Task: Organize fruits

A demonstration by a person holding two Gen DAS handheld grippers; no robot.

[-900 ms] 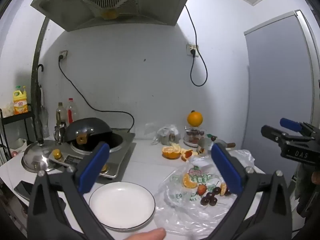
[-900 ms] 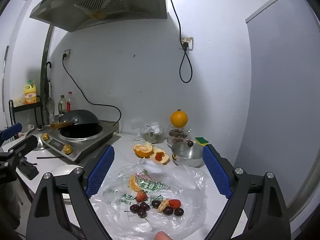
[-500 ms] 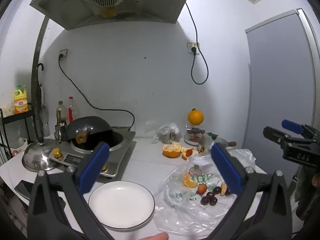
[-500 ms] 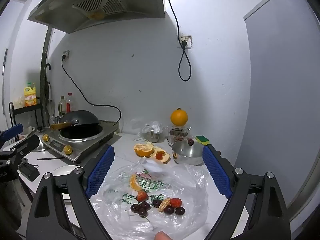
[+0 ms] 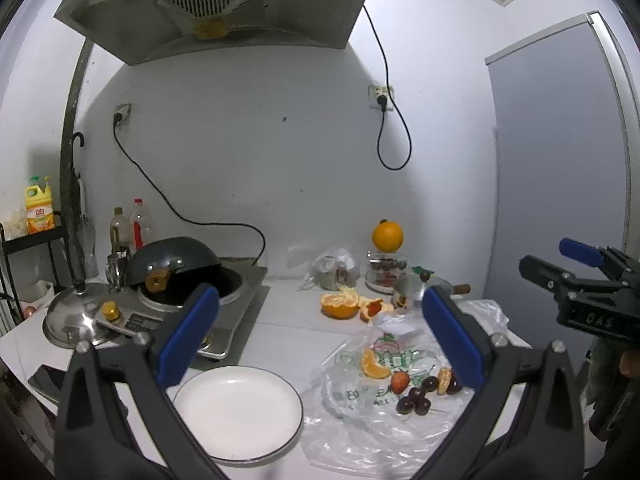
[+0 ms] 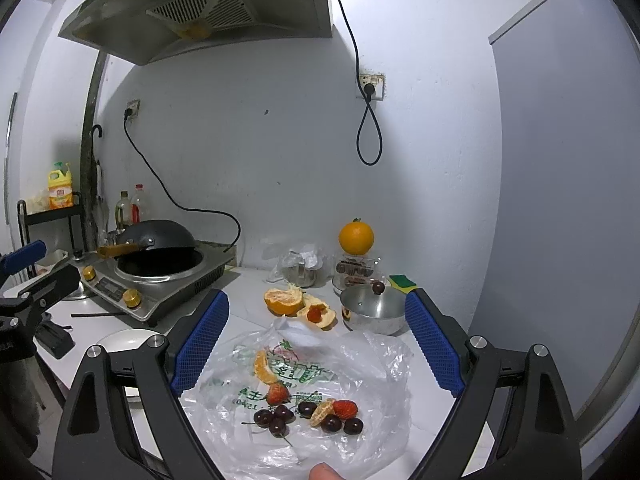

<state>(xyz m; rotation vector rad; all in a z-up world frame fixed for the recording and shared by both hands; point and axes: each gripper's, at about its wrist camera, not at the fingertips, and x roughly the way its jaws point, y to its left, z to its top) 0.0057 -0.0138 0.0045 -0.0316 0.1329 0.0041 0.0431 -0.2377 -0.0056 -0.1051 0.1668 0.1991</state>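
On the far left of the white table [image 5: 280, 320] lies a domed steel pot lid [image 5: 74, 318], and beside it a silver induction cooker [image 5: 236, 300] carries a tilted black wok [image 5: 176, 264]. In front of the cooker, near the table's front edge, sits a round white plate with a thin dark rim [image 5: 236, 412], with nothing on it. The left hand-held gripper [image 5: 316, 332] hangs above the table with its blue-padded jaws spread wide and nothing between them.

To the right of the plate lies a crumpled clear plastic bag with green print [image 6: 304, 408]. On it rest the loose fruits: an orange segment [image 6: 264, 368], two red strawberries [image 6: 277, 393], several dark cherries [image 6: 276, 420] and a small mandarin piece [image 6: 322, 411], all close together. Behind the bag sit a peeled orange with its peel [image 6: 286, 301], a small steel pot [image 6: 374, 310] and, further back, a whole orange [image 6: 356, 238] atop a clear container. The right hand-held gripper [image 6: 316, 344] hovers over the bag, jaws likewise wide apart and holding nothing. A fingertip [image 6: 322, 471] shows at the bottom edge.
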